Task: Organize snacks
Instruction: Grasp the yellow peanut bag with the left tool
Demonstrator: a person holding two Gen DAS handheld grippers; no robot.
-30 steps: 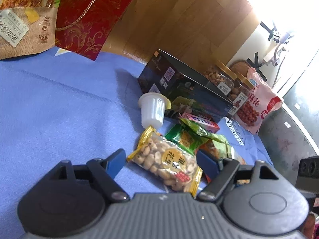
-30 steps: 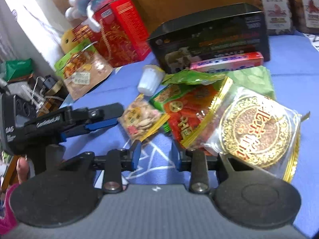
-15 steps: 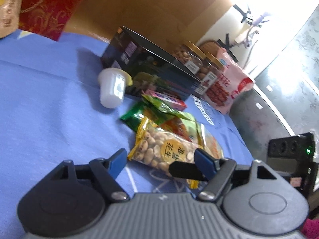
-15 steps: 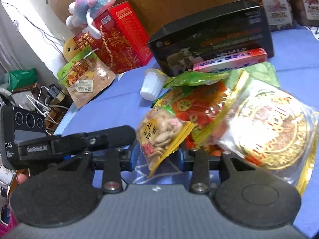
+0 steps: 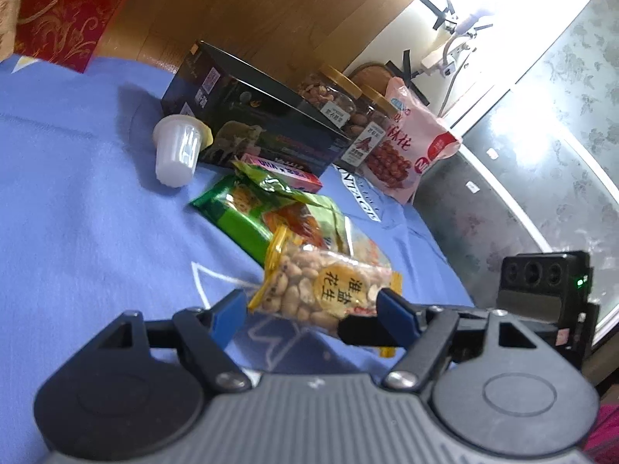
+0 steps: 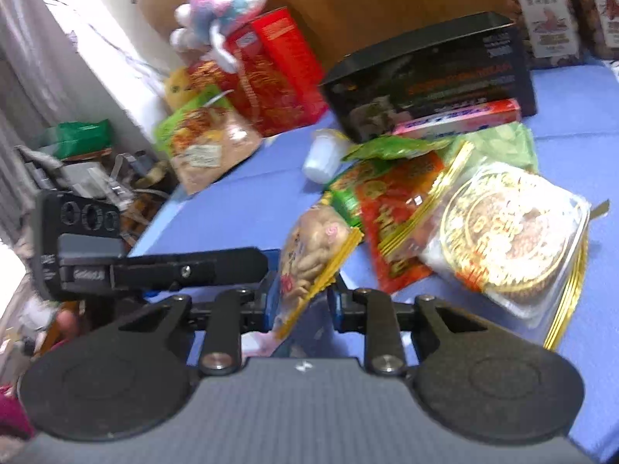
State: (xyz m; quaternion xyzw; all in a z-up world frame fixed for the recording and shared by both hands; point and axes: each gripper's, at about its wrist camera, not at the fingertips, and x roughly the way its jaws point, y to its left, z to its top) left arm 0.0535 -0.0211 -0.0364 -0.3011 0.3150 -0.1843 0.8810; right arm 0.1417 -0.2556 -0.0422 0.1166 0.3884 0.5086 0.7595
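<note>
Blue cloth-covered table [image 5: 77,201]: left gripper [image 5: 311,311] stands wide open astride one clear, yellow-edged peanut packet [image 5: 329,290]; right gripper's [image 6: 301,301] jaws have just been closing on its edge, lifted off the cloth. Packet looks light, crinkly and slippery, so the sealed edge seems the best hold. Two nut jars [image 5: 340,96] behind.
</note>
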